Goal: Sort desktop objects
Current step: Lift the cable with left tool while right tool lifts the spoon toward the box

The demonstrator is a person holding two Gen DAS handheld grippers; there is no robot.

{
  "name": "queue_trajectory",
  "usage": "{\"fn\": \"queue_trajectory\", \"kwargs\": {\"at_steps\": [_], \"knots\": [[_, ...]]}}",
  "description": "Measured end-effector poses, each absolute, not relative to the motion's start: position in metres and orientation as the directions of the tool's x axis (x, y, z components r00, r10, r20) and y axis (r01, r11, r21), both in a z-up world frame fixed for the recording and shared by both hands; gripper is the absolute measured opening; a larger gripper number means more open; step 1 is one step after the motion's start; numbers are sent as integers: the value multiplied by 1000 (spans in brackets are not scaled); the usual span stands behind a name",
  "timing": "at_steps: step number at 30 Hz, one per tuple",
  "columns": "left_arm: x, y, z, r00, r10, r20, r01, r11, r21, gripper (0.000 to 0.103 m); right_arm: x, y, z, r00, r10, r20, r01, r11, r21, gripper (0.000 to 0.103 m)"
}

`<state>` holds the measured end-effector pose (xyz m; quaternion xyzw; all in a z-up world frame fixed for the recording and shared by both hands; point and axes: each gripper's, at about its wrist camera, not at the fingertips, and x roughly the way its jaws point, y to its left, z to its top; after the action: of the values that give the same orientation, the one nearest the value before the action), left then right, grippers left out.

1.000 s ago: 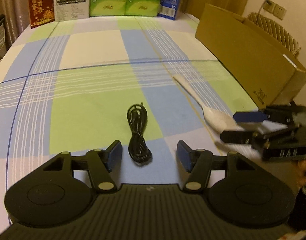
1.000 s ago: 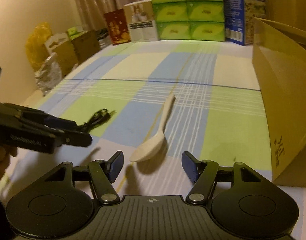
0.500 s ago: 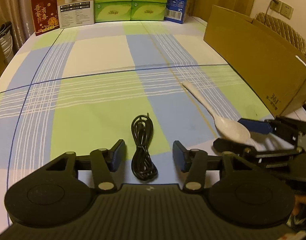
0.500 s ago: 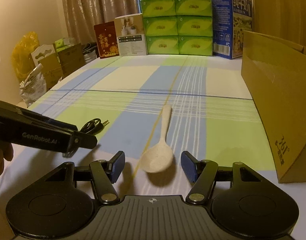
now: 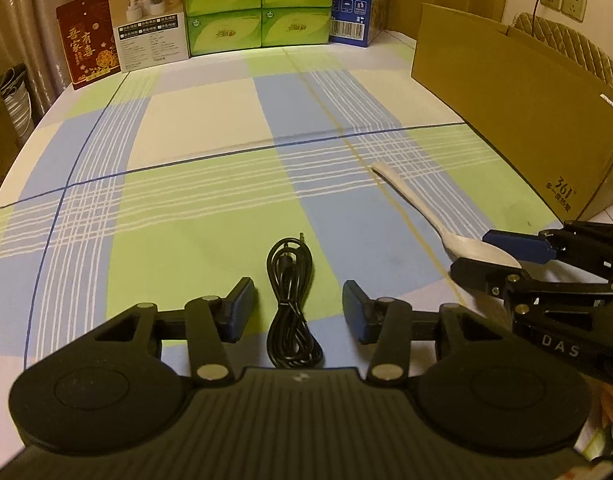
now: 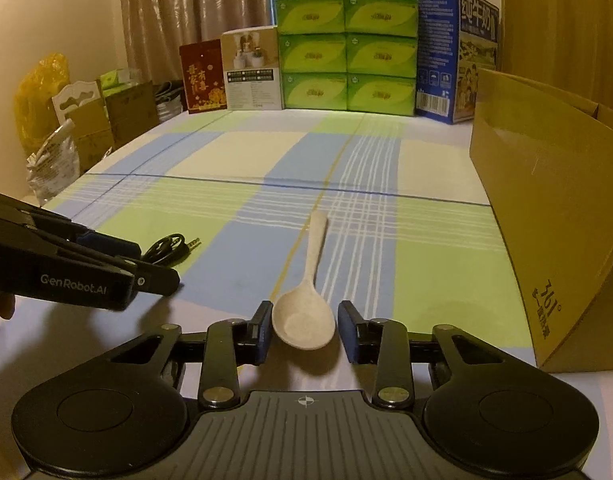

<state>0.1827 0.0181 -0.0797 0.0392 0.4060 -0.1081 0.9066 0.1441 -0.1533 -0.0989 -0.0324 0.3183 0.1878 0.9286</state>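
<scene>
We see the right gripper (image 6: 304, 327) clamped on the spoon (image 6: 306, 312) bowl; left gripper (image 5: 298, 308) apart, cable (image 5: 291, 304) at twelve o'clock.

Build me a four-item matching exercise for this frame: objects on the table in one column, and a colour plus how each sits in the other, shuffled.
Things:
1. spoon
2. cable
3. cardboard box
4. tissue packs

Colour and how it sits:
A. green, stacked at the far end of the tablecloth
B. cream, handle pointing towards the far end
C. black, coiled in a long loop
D. brown, standing along the right side

Pairs: 1-B, 2-C, 3-D, 4-A
</scene>
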Motion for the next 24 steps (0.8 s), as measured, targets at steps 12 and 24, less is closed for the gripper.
{"fn": "queue_trajectory", "kwargs": {"at_steps": [12,24], "knots": [[180,19,-78,647,-177,-741,207,977,-52,42,144,-160,-97,722,349,-598,-358,927,109,29],[181,17,-79,646,-179,-742,214,976,-49,48,142,-157,-97,719,356,-597,-362,925,116,35]]}}
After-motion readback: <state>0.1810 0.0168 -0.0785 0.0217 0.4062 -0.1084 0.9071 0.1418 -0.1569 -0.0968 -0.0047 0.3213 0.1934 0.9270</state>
